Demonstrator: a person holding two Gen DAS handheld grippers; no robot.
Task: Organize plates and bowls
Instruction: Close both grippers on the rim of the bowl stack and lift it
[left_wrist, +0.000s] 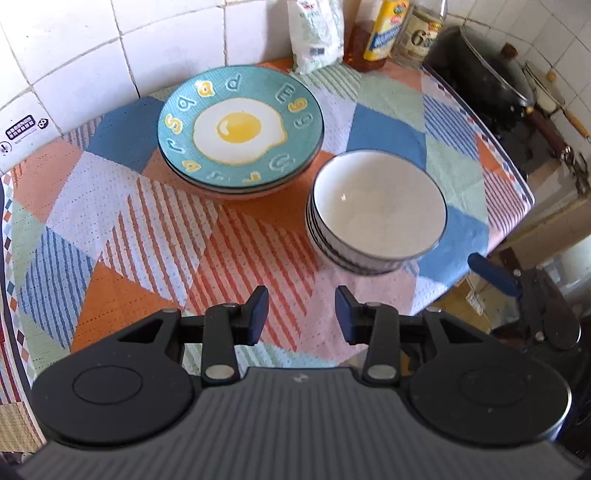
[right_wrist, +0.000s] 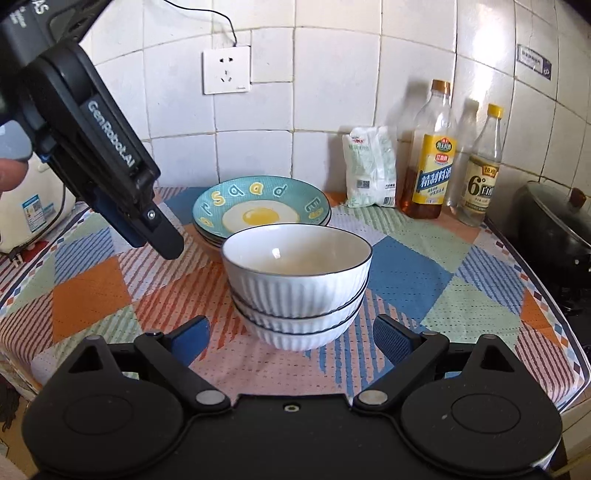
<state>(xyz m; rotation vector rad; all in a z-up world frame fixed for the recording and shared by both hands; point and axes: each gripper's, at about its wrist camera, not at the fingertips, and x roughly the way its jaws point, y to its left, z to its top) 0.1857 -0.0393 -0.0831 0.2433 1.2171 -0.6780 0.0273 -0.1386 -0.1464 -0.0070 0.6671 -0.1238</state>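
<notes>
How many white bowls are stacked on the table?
3, nested in one stack: top bowl, middle bowl, bottom bowl, in front of the plates. None seems hidden.

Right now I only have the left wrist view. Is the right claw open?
Observer: Yes. The right claw is wide open and holds nothing.
Operator: What's straight ahead of it?
Observer: Three nested bowls, upright. This side view shows the count clearly.
Operator: Anything on the wall I can't see?
Observer: A socket, above and behind the plates.
</notes>
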